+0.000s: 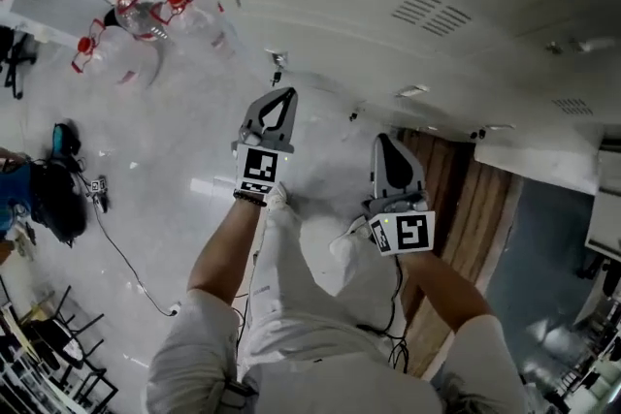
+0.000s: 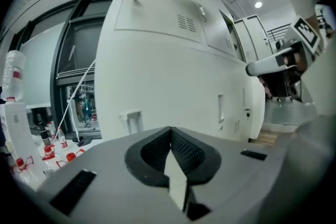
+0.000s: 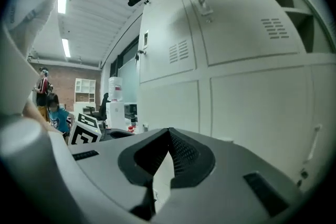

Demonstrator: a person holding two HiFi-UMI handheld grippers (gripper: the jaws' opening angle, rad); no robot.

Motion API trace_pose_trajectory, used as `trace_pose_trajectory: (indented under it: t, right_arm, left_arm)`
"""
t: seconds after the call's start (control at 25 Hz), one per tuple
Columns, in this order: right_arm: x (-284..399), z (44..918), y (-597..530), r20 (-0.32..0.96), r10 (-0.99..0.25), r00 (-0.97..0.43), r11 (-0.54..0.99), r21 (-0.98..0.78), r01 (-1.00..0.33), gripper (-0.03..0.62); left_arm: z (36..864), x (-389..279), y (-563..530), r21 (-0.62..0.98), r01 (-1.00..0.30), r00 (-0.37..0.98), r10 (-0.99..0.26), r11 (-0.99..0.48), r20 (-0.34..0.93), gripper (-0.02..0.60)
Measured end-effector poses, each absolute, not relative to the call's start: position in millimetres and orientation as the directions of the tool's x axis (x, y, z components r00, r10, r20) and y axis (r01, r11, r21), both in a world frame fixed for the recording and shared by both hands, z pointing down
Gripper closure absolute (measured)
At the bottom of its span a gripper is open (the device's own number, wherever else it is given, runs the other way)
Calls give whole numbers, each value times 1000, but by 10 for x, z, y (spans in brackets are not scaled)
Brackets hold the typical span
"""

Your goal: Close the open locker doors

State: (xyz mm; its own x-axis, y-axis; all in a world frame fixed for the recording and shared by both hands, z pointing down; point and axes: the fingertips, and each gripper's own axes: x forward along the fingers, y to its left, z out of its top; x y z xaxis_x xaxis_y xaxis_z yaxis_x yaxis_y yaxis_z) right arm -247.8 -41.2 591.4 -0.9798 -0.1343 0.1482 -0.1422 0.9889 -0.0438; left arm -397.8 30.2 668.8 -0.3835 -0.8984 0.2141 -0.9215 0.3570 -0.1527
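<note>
No legible words, brands, numbers or signs in any view.
- Left-hand marker cube, centre of head view: black-and-white square pattern, no letters.
- Right-hand marker cube, right of centre in head view: like pattern, no letters.
- Large bottle, left edge of left gripper view: red label, print too small to read.
</note>
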Motion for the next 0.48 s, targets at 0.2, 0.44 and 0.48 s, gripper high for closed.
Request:
trace_pose_trajectory:
  t: [0.2, 0.44, 0.48]
  right_arm:
    - [-1619, 4954, -1107, 91, -204, -975, 978, -26, -207, 583]
    - [-484, 4155, -1947, 28, -413, -910, 909, -50, -414, 583]
    - [-259, 4049, -2095, 21, -439, -898, 897, -52, -439, 583]
  left_arm:
    - [5689, -3038, -315, -103, -934, -355, -917, 341, 182, 577]
    - [4613, -1565, -1529, -39, -991, -132, -986, 128, 104, 577]
    - [4458, -1267, -1739, -29, -996, -92, -992, 90, 89, 577]
